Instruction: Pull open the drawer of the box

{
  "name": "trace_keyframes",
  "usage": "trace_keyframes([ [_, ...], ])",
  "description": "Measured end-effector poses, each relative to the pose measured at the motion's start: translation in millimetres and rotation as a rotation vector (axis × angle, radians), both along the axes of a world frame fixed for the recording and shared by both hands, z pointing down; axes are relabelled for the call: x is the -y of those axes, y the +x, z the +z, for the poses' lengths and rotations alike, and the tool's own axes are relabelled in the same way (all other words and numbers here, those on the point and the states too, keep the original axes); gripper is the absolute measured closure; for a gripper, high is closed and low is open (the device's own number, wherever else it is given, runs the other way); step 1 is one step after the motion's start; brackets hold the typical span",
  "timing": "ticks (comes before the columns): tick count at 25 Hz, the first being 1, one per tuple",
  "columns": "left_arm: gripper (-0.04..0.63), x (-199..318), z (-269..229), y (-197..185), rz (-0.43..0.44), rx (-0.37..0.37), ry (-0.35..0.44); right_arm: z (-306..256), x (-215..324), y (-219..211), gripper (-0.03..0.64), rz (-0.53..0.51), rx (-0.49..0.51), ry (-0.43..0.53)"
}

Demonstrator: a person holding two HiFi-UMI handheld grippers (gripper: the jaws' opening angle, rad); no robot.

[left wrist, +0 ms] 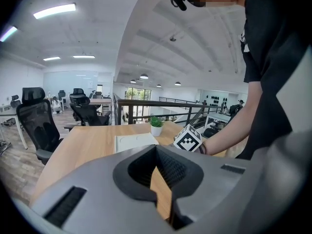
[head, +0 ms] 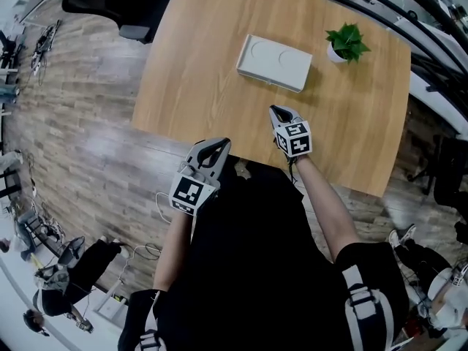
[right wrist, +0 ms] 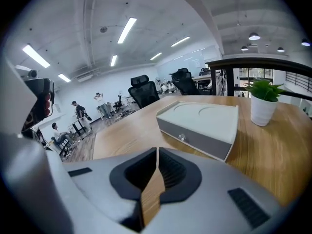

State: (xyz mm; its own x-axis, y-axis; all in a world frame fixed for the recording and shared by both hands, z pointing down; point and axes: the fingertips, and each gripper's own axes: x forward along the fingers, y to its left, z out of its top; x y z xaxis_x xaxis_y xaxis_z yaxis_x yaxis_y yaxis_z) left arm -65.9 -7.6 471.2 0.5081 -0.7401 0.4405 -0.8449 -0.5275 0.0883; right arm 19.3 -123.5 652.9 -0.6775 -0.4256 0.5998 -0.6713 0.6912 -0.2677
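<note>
A flat white box (head: 274, 63) with two round recesses on its lid lies on the wooden table (head: 205, 64). In the right gripper view the box (right wrist: 204, 116) shows its grey drawer front with a small clear knob (right wrist: 182, 137), and the drawer is closed. My right gripper (head: 277, 110) hovers over the table a short way in front of the box, jaws shut and empty (right wrist: 157, 152). My left gripper (head: 219, 145) stays at the table's near edge, also shut with nothing in it (left wrist: 156, 148). From there the box (left wrist: 135, 141) lies farther off.
A small potted plant (head: 346, 44) stands on the table right of the box, also seen as the plant (right wrist: 263, 101) beside the box. Office chairs (right wrist: 144, 95) and a railing (right wrist: 263, 65) lie beyond the table. Wooden floor (head: 80, 123) runs along the table's left.
</note>
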Motion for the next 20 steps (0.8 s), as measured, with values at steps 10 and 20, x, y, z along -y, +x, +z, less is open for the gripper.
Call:
trace_keyframes([
  [10,0.574,20,-2,-7,0.030,-0.009,0.017,21,30,-8,0.589,0.128,-0.108,0.023],
  [20,0.574,40,9,-20,0.111,-0.018,-0.029,39,53,-3,0.537,0.279,-0.164,-0.027],
])
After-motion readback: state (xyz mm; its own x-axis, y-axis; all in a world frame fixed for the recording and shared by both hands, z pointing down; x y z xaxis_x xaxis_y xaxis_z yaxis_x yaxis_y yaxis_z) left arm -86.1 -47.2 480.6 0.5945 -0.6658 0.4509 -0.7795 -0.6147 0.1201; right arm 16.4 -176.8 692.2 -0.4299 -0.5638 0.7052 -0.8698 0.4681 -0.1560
